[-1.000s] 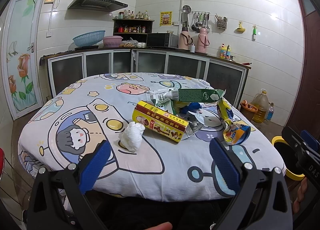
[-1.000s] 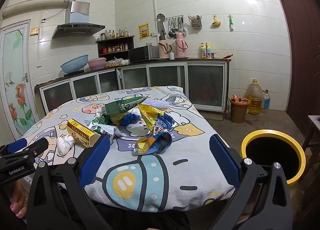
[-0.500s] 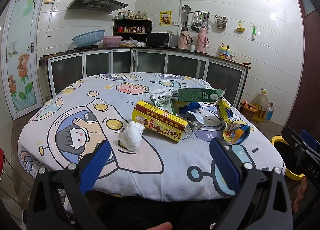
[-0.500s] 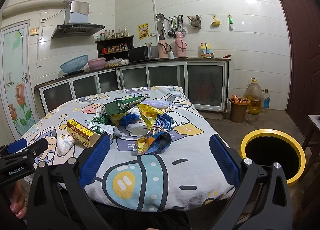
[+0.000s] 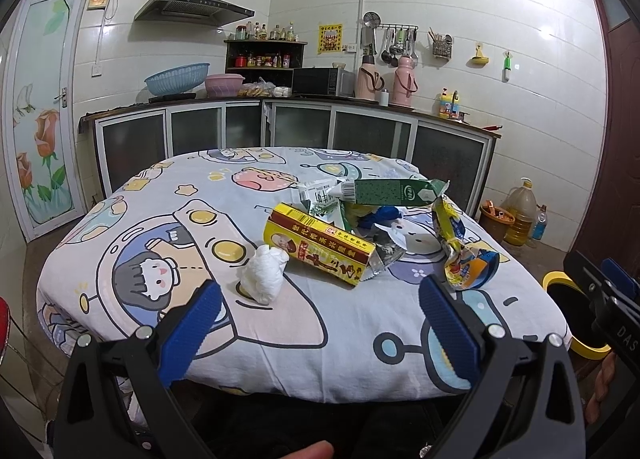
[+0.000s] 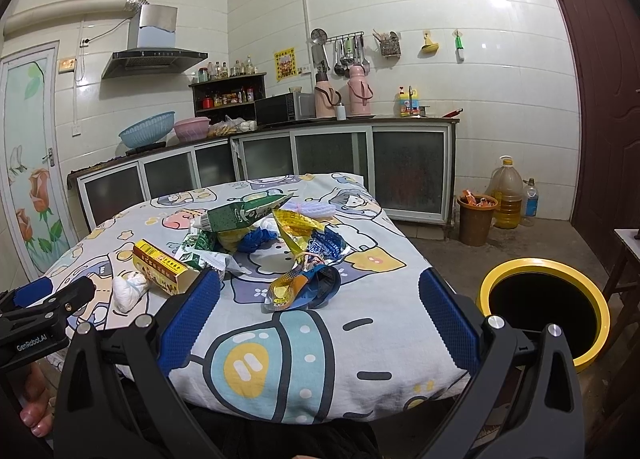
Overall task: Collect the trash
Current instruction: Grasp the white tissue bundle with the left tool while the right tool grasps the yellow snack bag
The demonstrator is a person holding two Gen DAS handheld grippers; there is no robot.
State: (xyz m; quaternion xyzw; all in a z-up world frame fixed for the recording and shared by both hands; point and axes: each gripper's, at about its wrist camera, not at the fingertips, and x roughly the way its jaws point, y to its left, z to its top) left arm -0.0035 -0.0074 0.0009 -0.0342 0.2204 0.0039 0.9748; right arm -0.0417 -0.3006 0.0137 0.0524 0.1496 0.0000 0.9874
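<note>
Both claws are spread wide and hold nothing, hovering at the near edge of the cloth-covered counter (image 5: 160, 187). Ahead of the left claw (image 5: 318, 319), a crumpled white tissue (image 5: 265, 273) touches the yellow box (image 5: 318, 248). Beyond the right claw (image 6: 318, 317) lies a yellow-and-blue wrapper (image 6: 302, 286). The yellow-rimmed bin (image 6: 546, 307) stands on the floor to its right.
</note>
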